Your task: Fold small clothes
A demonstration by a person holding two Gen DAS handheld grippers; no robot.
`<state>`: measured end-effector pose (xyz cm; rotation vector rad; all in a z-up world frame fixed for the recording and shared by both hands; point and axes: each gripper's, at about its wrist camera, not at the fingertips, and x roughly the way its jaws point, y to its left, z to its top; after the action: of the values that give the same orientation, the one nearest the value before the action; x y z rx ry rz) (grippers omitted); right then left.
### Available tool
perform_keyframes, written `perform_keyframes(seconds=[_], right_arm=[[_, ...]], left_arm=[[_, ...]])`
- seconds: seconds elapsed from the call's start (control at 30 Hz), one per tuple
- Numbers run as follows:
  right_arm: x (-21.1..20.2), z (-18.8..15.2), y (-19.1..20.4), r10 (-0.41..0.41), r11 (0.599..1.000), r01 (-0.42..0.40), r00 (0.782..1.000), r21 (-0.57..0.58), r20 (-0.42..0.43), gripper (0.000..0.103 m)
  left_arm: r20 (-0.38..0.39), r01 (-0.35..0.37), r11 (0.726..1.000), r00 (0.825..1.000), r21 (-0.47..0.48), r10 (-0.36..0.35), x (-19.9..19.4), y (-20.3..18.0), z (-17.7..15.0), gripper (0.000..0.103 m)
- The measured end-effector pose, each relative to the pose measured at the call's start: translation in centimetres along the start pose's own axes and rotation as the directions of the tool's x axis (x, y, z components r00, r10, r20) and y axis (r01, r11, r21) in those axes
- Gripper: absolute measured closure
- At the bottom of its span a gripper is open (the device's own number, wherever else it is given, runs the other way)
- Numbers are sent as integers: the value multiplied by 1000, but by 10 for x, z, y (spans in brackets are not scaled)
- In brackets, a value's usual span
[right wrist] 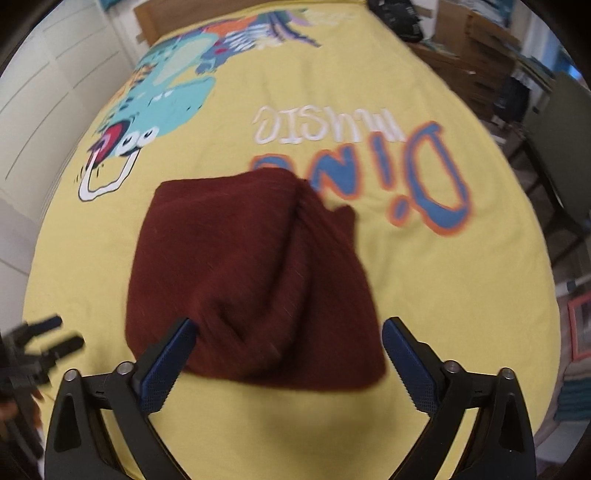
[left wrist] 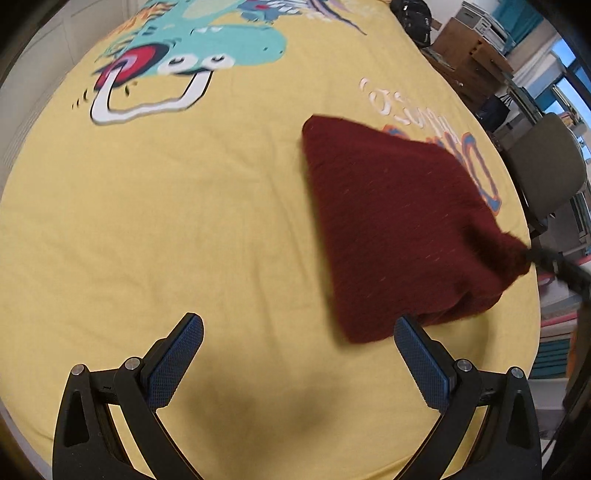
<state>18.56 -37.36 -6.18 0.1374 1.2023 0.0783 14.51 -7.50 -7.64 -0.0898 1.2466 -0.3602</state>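
A dark red knit garment [left wrist: 399, 229] lies folded in a rough square on the yellow dinosaur-print bed sheet [left wrist: 184, 221]. In the left wrist view my left gripper [left wrist: 298, 325] stands open over bare sheet, the garment's near corner just beyond its right fingertip. In the right wrist view the garment [right wrist: 251, 280] fills the middle. My right gripper [right wrist: 290, 325] hangs open above its near edge, jaws wide, pads not pressing the cloth. The left gripper [right wrist: 44, 339] shows blurred at the left edge. The right gripper [left wrist: 554, 262] appears dark at the garment's right corner.
The sheet [right wrist: 443, 314] carries a teal dinosaur print [left wrist: 221, 44] and "Dino music" lettering [right wrist: 369, 173]. A grey chair [left wrist: 546, 173], cardboard boxes [left wrist: 465, 48] and a black bag [left wrist: 410, 14] stand past the bed's right side. White cupboard doors [right wrist: 37, 110] are at the left.
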Motion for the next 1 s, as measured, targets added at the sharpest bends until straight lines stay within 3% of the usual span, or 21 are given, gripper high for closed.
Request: perform_keyframes(seconds=[0.13,0.2,0.3,0.37,0.47,0.8,0.87,1.0], right_arm=[[34,27,16,34,999,-34,995,7,-91,33],[51,31,22,64,998,-63,988,10,-141,35],[80,27,28,14,1000,-20,974,-24,-226,40],[88,22,25,38,999,-42,972,-13,-232,65],[82,14,11,104,994,-98,978,38,-182,76],[16,-10,-56,99,989,-98,995,113,-3,79],[12,-17,-66,76,990,-75,997,118,-4,79],[42,-34,-73,55,991,-45,996,128,-75,77]], left_arm=[[-5,23,1000,1000,-14,-23,4,7,-9,1],[-6,25,1000,1000,-6,-25,6,8,-12,1],[-20,34,999,999,2,-34,10,8,-16,1],[-25,36,999,999,2,-36,12,7,-18,1],[-37,28,999,999,17,-27,18,4,-17,1],[-20,42,997,999,65,-40,17,-16,-12,1],[-17,53,995,999,82,-52,17,-23,-12,1],[-22,64,994,998,90,-63,22,-34,-12,1]])
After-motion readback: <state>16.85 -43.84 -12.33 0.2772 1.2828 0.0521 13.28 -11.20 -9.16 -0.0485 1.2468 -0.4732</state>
